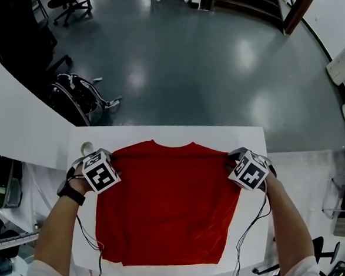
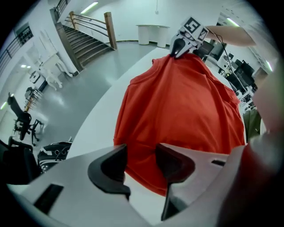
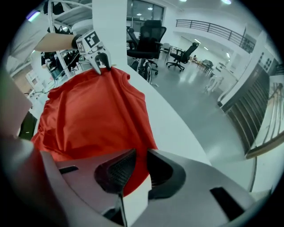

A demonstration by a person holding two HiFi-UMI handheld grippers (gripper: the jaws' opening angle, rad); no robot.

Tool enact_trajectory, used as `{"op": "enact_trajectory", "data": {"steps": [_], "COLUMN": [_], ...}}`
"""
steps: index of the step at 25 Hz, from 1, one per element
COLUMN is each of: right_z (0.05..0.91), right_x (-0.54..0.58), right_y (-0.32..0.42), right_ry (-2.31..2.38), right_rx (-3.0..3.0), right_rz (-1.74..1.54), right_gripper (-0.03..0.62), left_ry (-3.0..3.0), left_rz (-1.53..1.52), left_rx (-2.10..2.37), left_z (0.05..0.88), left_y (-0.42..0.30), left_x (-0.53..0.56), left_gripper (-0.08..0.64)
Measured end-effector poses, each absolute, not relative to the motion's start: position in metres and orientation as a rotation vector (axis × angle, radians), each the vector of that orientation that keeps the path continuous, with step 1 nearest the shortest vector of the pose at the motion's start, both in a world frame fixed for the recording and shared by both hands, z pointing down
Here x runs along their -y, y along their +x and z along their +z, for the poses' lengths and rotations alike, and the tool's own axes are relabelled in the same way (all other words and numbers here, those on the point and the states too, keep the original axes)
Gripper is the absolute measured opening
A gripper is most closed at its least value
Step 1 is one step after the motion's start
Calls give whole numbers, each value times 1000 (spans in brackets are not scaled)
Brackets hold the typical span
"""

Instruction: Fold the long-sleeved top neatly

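Jaws astride red top (image 1: 168,205) (far corners)

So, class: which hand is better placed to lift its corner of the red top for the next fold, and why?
Probably the right. The right claw is closed on a corner of the red top; the left claw has its jaws apart around the cloth, so it must re-grip.

Head view — red top's (image 1: 168,205) far corners under L tool (image 1: 107,157) & R tool (image 1: 234,158).
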State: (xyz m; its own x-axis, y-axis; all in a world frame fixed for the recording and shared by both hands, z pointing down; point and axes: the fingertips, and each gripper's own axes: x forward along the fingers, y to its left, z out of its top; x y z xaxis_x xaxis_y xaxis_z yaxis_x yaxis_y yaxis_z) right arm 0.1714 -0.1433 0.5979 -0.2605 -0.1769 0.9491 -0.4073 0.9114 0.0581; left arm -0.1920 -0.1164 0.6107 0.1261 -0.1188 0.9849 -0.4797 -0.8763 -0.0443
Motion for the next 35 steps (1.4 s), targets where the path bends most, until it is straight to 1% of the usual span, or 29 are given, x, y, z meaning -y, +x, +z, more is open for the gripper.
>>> {"op": "enact_trajectory", "data": {"steps": [4,8,10,12,15,18,25,28,31,33,35], "right_z": [558,532,535,544,568,594,606,610,608,599,585], "right_x": [151,186,197,200,195,192,212,219,220,222,218], "right_y": [139,54,4,-44,-86,-97,-107,-109,-111,-111,-113], "right_ry": [360,412,404,362,277,230,320,380,404,421,405], "right_rx": [1883,2017,2045,2082,2052,1973,1916,1909,1923,1962,2005], "right_rz": [209,94,19,14,18,8,-8,-20,-31,-31,-44], "right_gripper": [86,78,72,50,31,28,26,14,15,23,23], "left_ry": [2203,2288,2316,2336,2312,2254,2274,2302,2354,2397,2433], "left_rz": [1841,1938,2047,2101,2137,2193,2149,2097,2050,2003,1947], "left_rx": [617,619,556,463,259,112,123,156,246,344,411], "left_z": [596,583,580,577,588,609,616,616,609,597,584], "left_y": [-192,-188,-182,-170,-156,-158,-170,-172,-175,-176,-173], "left_x": [101,82,71,55,20,-6,-14,-13,-12,-14,-29], "left_gripper": [208,210,213,213,212,212,193,192,198,214,216]}}
